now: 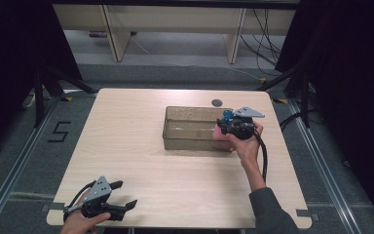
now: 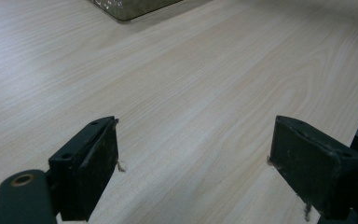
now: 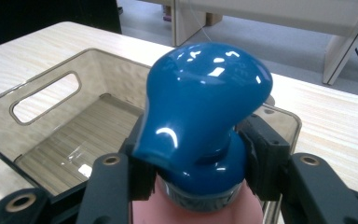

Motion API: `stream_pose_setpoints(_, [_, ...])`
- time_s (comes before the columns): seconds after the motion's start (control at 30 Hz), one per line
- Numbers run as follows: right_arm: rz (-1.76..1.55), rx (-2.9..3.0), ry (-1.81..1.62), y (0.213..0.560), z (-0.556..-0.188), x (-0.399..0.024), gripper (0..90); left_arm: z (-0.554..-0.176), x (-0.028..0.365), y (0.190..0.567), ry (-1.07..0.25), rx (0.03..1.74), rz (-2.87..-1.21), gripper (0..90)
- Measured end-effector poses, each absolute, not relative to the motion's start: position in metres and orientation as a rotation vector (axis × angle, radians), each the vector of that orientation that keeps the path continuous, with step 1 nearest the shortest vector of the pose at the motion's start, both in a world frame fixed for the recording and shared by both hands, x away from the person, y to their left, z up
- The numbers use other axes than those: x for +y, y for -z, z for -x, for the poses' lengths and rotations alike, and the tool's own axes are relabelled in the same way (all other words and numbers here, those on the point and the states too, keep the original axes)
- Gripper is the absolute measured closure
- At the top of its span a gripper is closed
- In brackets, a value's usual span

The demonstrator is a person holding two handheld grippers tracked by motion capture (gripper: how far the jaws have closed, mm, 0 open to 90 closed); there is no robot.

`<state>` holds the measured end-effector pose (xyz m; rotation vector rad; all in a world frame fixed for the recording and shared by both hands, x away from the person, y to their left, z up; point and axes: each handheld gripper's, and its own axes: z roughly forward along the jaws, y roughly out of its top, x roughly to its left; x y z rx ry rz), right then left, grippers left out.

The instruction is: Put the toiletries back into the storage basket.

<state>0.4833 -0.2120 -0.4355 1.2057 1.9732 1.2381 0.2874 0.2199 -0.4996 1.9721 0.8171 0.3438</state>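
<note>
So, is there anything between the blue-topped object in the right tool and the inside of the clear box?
Nothing visible. The right tool holds the blue-topped object over the right end of the clear box, whose top is open and whose floor looks bare. The left tool is far away, at the table's near edge.

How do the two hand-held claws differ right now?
The left gripper has its jaws spread wide with nothing between them; the right gripper is clamped on a blue-topped object. The left one sits at the table's near edge; the right one is at the clear bin. Both have black jaws.
</note>
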Motion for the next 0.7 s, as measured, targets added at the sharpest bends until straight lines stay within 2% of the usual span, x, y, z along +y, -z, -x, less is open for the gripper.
stream_pose_setpoints(0.07, [-1.206,1.947,-1.269,0.433,-0.484,-0.216,41.3,-0.287,0.22,0.5,-0.344,0.819,-1.972,14.7])
stream_pose_setpoints(0.1, [-1.206,1.947,-1.269,0.433,-0.484,-0.216,41.3,-0.287,0.22,0.5,-0.344,0.819,-1.972,14.7])
stream_pose_setpoints(0.13, [-1.247,1.919,-1.299,0.43,-0.482,-0.22,34.3,-0.287,0.22,0.5,-0.345,0.818,-1.973,14.7])
stream_pose_setpoints(0.3, [-1.301,1.919,-1.346,0.428,-0.471,-0.227,26.2,-0.287,0.22,0.5,-0.347,0.817,-1.973,14.7])
stream_pose_setpoints(0.7, [-1.353,1.877,-1.401,0.427,-0.443,-0.24,22.7,-0.287,0.219,0.5,-0.356,0.82,-1.967,14.7])
